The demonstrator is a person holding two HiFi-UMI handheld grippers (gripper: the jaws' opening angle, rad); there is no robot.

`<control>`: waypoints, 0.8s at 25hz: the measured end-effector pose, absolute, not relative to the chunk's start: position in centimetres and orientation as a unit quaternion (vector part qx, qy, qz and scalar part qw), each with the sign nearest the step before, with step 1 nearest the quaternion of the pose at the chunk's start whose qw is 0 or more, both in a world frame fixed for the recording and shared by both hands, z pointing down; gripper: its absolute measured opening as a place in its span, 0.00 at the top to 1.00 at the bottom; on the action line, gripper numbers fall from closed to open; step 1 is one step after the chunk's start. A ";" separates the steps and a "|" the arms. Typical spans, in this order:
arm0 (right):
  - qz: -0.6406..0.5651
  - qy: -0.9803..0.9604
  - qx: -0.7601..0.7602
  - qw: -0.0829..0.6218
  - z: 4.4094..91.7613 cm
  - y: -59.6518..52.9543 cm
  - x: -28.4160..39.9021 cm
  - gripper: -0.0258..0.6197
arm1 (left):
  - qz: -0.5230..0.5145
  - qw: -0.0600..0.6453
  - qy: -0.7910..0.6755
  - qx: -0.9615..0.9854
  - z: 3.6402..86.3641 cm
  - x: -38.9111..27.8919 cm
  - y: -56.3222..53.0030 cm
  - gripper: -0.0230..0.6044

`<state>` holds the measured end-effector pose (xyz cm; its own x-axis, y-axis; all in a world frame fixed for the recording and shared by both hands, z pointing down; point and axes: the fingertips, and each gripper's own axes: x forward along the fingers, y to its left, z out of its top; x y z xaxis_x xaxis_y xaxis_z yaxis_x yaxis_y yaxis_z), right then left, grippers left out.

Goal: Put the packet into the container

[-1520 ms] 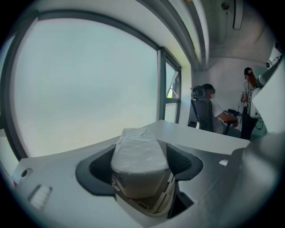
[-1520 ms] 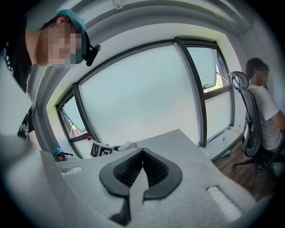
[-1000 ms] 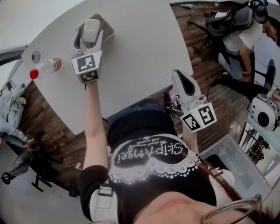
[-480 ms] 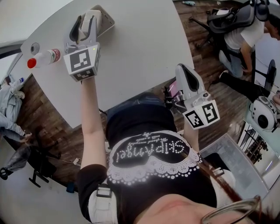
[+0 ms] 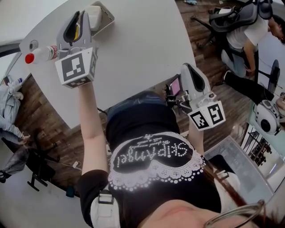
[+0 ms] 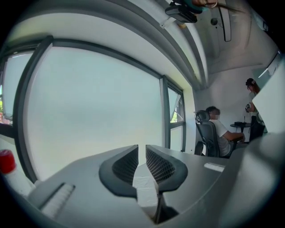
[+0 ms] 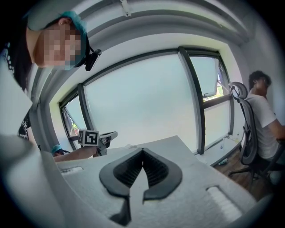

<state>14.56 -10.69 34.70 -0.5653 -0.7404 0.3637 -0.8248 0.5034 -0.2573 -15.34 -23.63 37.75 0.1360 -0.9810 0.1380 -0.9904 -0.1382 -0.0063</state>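
Note:
My left gripper (image 5: 77,20) is raised above the white table (image 5: 133,58), just in front of a grey container (image 5: 107,19) at the far edge. Its jaws are closing, and in the left gripper view (image 6: 141,148) a thin white packet (image 6: 145,189) is pinched in the narrow gap between them. A bit of yellow shows between the jaws in the head view. A white item (image 5: 94,11) lies inside the container. My right gripper (image 5: 188,67) hangs off the table's near right edge with its jaws together and nothing in them (image 7: 142,151).
A clear bottle with a red cap (image 5: 41,54) lies on the table left of my left gripper. Beyond the table's right side a person sits on an office chair (image 5: 242,33). Large windows stand ahead of both grippers.
My left gripper has lifted and drawn back from over the container toward the bottle, and its jaws have narrowed from wide apart. The right gripper has shifted only slightly.

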 end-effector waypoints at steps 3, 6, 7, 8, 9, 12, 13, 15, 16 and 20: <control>0.201 -0.860 0.457 0.103 34.6 -10.6 15.0 0.97 | 0.048 0.041 -0.661 0.748 36.4 -15.4 -23.2 0.91; 0.197 -0.862 0.456 0.102 34.5 -10.5 15.0 0.97 | 0.045 0.028 -0.666 0.744 35.3 -15.6 -22.7 0.95; 0.196 -0.862 0.456 0.101 34.5 -10.4 15.1 0.97 | 0.042 0.024 -0.668 0.742 34.8 -15.6 -22.5 0.96; 0.195 -0.863 0.456 0.101 34.4 -10.4 15.1 0.97 | 0.038 0.020 -0.670 0.741 34.2 -15.6 -22.2 0.97; 0.195 -0.863 0.456 0.100 34.3 -10.3 15.1 0.97 | 0.035 0.015 -0.670 0.741 33.6 -15.5 -22.0 0.97; 0.193 -0.864 0.455 0.098 34.1 -10.1 15.0 0.97 | 0.018 -0.004 -0.672 0.740 31.4 -15.4 -20.8 0.97; 0.192 -0.864 0.454 0.098 34.0 -10.0 14.9 0.97 | 0.012 -0.011 -0.674 0.739 30.5 -15.4 -20.3 0.97; 0.192 -0.865 0.453 0.096 33.9 -9.9 14.9 0.97 | 0.003 -0.024 -0.675 0.737 29.1 -15.2 -19.3 0.97; 0.192 -0.866 0.453 0.095 33.9 -9.9 14.9 0.97 | 0.001 -0.030 -0.674 0.738 28.5 -15.0 -18.8 0.97; 0.188 -0.868 0.450 0.093 33.8 -10.0 14.9 0.97 | 0.006 -0.049 -0.666 0.744 27.1 -14.0 -17.0 0.97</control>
